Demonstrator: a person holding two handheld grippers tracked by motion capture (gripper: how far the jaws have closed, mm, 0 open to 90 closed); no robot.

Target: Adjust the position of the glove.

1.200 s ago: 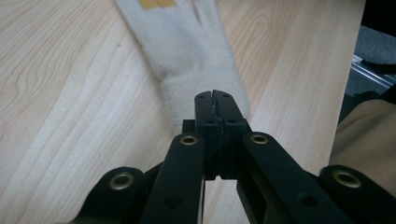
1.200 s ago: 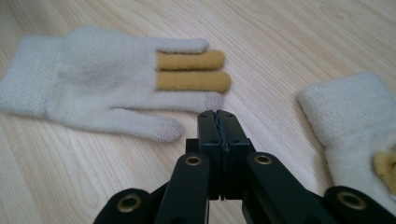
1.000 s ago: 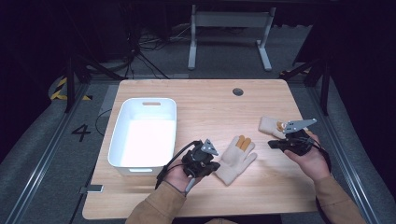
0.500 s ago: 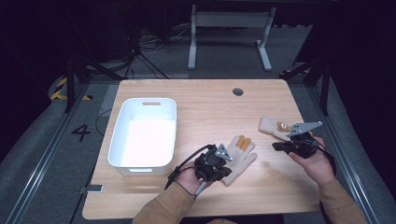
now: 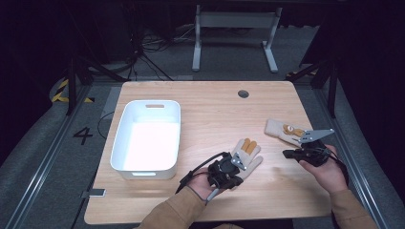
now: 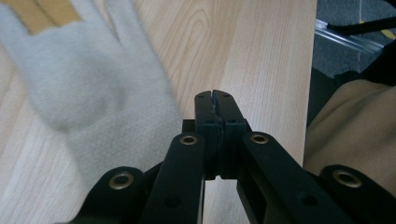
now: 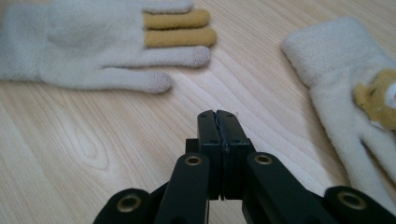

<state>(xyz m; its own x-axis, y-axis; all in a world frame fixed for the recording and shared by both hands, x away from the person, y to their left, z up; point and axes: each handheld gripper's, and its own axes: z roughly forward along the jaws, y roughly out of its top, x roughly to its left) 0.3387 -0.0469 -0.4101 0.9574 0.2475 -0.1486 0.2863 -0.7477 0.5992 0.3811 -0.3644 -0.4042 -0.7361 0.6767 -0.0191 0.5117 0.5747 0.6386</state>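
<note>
Two fleece gloves lie on the wooden table (image 5: 205, 119), well apart from each other. The near glove (image 5: 248, 155) sits at lower centre of the high view, palm flat, two fingers ochre; the far glove (image 5: 282, 131) lies at right of centre and bears a small animal-face patch (image 7: 373, 100).

Left gripper (image 6: 215, 100): jaws fully closed, nothing between them, tips over bare wood just beside the near glove's cuff (image 6: 126, 135), at centre of its own view.

Right gripper (image 7: 217, 119): jaws likewise pressed together and empty, pointing at bare wood between the two gloves.

A white bin (image 5: 148, 136) stands at left of centre, well apart from both gloves.

Judgement: the step in hand appears to be taking up a glove. To do it well, each gripper should part its jaws before approach, come in low over the cuff edge, and pinch a fold of fleece rather than a fingertip.

Writing: a painted "4" (image 5: 82, 135) on the floor at left. No brand or label is legible on gloves or bin.
</note>
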